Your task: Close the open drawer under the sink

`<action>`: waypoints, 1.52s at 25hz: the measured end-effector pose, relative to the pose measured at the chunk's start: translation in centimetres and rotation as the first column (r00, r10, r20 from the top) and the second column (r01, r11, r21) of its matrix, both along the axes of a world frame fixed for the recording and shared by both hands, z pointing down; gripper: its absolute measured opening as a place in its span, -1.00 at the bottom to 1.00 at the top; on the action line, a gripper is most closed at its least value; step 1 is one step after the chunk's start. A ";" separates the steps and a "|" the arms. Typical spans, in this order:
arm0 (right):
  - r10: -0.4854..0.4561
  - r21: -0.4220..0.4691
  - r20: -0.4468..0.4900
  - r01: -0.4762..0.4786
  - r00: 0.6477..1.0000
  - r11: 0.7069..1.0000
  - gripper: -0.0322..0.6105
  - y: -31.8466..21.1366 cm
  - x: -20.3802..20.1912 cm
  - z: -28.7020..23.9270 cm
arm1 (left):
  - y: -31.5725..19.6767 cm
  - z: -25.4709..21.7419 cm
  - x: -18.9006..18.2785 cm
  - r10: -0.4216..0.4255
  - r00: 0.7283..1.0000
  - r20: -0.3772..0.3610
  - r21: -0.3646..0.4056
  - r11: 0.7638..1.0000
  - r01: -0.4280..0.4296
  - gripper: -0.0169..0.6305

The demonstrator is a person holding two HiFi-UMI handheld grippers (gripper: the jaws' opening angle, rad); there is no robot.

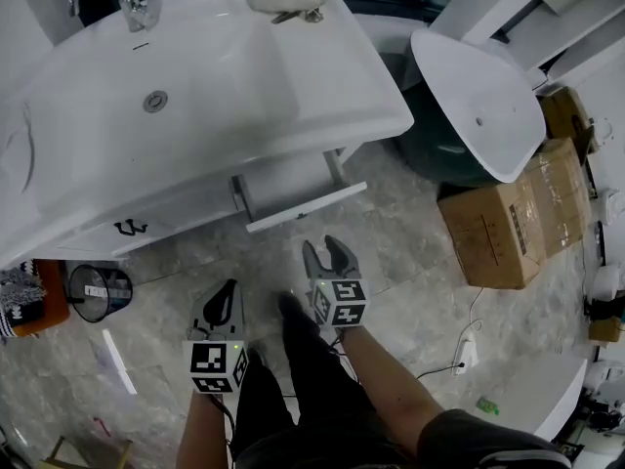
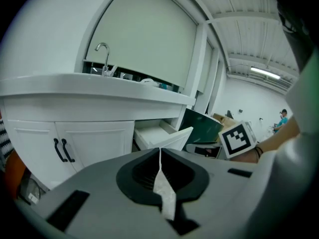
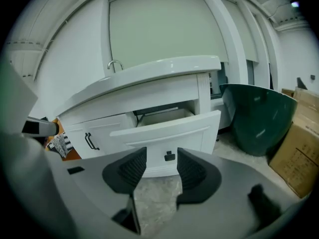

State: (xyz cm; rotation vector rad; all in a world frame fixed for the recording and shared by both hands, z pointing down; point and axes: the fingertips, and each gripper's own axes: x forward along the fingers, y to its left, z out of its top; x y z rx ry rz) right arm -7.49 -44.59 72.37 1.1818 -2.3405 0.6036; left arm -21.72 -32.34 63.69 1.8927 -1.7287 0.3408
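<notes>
A white drawer (image 1: 293,195) stands pulled out of the vanity under the white sink (image 1: 195,96); its front panel (image 3: 167,133) carries a small dark handle (image 3: 170,156). My right gripper (image 1: 326,253) is open with nothing between its jaws, a short way in front of the drawer front and apart from it. My left gripper (image 1: 223,301) is shut and empty, lower left of the drawer, and in its own view the drawer (image 2: 162,138) lies ahead to the right.
Cabinet doors with black handles (image 1: 130,228) sit left of the drawer. A green-backed basin (image 1: 479,101) leans at the right beside cardboard boxes (image 1: 513,213). A small bin (image 1: 98,291) stands on the marble floor at the left. The person's legs (image 1: 303,379) are below.
</notes>
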 end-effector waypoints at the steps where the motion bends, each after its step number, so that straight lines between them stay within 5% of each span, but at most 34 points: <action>1: -0.011 -0.007 -0.009 0.011 1.000 1.000 -0.34 -0.5 -0.4 1.0 | -0.4 0.8 -0.3 -0.021 1.000 -0.008 -0.008 1.000 0.021 -0.89; 10: -0.045 -0.027 -0.047 0.044 0.998 0.999 -0.34 -4.9 -2.2 7.8 | -1.4 7.6 -1.6 -0.136 0.990 -0.047 -0.092 0.987 0.131 -0.89; 16: -0.157 -0.008 -0.069 0.157 0.985 0.988 -0.35 -6.7 -4.8 9.8 | -1.6 10.6 -2.2 -0.169 0.984 -0.058 -0.136 0.978 0.160 -0.89; 38: -0.120 0.018 -0.021 0.120 0.993 0.993 -0.43 -15.3 -11.4 9.7 | -6.0 10.9 -2.5 -0.178 0.979 -0.095 -0.103 0.980 0.168 -0.89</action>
